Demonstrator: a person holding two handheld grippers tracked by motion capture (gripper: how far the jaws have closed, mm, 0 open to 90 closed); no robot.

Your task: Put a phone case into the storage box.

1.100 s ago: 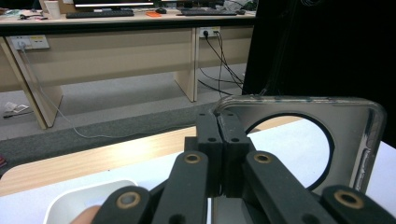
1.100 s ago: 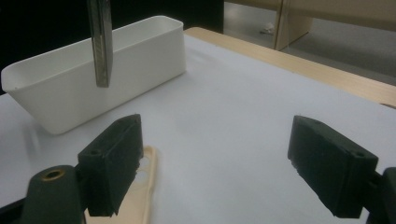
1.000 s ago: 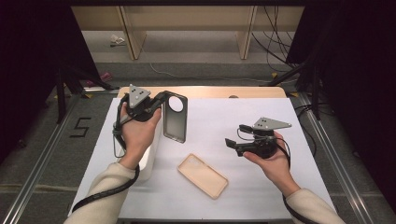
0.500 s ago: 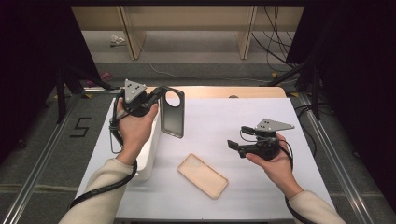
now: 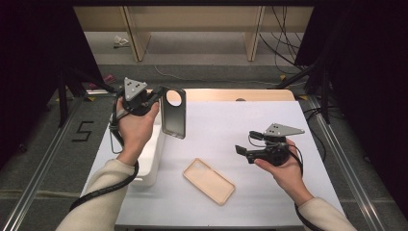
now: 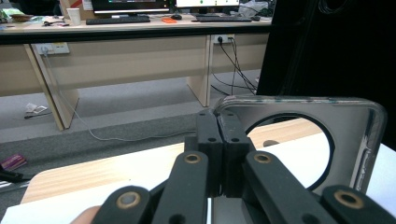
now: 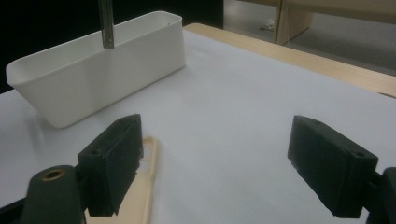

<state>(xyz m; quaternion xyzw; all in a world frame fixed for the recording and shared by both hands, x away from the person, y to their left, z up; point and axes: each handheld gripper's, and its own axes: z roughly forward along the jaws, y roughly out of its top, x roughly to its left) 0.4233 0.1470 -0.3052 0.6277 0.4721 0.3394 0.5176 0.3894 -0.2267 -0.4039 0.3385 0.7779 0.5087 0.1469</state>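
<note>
In the high view, the left gripper is being held up over the far left part of the table, and its jaws are clamping the top edge of a dark phone case. The case is hanging upright in the air, with its round camera hole near the top, just right of the left hand. Below that hand a white bin is sitting along the table's left edge. A beige phone case is lying flat near the middle front of the white sheet, apart from both grippers. The right gripper is hovering over the right side, held in the right hand, pointing left toward the beige case and holding nothing.

In the left gripper view, the two black jaws are pressing together on the dark case's rim at its upper corner. The case's round hole is showing the pale table behind it. A long desk is standing on the grey floor beyond.

In the right gripper view, the jaws are standing wide apart, with bare white sheet between them. The beige case is lying just beside the left-hand jaw, low in the picture. The white bin is sitting farther back, and the lower edge of the dark case is hanging above it.
</note>
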